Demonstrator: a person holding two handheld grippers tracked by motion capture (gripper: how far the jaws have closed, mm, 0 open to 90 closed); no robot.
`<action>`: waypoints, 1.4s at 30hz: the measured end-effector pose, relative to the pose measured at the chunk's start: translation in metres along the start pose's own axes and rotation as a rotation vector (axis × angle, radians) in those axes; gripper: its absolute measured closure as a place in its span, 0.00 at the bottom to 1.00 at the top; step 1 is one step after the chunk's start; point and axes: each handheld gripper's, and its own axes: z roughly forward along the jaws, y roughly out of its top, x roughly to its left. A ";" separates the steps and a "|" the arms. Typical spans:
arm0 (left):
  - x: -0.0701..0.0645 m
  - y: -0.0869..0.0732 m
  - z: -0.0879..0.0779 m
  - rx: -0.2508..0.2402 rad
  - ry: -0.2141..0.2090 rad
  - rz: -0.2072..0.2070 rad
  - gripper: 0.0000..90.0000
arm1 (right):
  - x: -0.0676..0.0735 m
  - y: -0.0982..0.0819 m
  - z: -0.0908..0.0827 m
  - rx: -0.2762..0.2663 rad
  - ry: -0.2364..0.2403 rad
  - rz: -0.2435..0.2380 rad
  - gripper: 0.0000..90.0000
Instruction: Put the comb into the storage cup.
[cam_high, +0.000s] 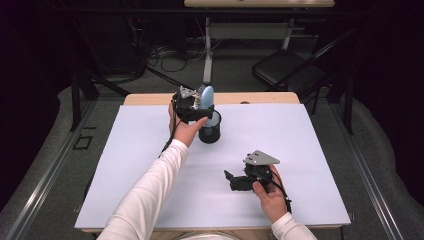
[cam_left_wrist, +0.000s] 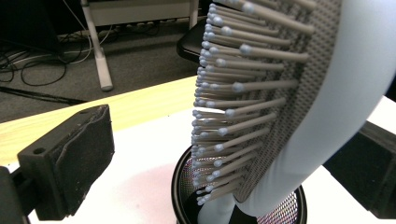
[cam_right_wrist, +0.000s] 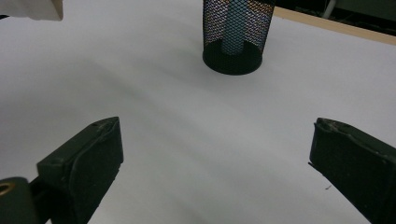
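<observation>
While the hairbrush (cam_left_wrist: 299, 107) stands handle-down in the mesh cup (cam_high: 209, 131), long axis near upright, the left gripper (cam_high: 192, 102) brackets its head with jaws wide, not clamped. Right gripper (cam_high: 239, 181), 2 jaws wide and empty, rests farther off on the table (cam_high: 310, 150).

Hairbrush (cam_left_wrist: 336, 93): smooth, matt pale-blue plastic body, a grey dimpled rubbery cushion, and stiff grey plastic bristles with rounded tips. Cup (cam_right_wrist: 232, 32) around the hairbrush handle: black metal mesh with a solid, faintly glossy base ring. Surface (cam_high: 150, 165) under the cup: matt white sheet, smooth, with a light wood-grain edge behind the cup; left claw (cam_left_wrist: 224, 154) pads are rough, worn matt black foam or rubber.
</observation>
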 end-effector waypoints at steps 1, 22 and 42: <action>0.000 0.000 0.000 0.000 -0.002 -0.002 0.01 | 0.000 0.000 0.000 0.000 -0.001 0.000 0.03; -0.004 0.016 -0.015 0.038 -0.018 0.031 0.01 | -0.001 0.000 0.000 -0.001 -0.002 0.003 0.03; 0.001 0.030 -0.039 0.037 -0.063 0.051 0.01 | -0.001 0.000 0.000 0.001 -0.006 0.011 0.03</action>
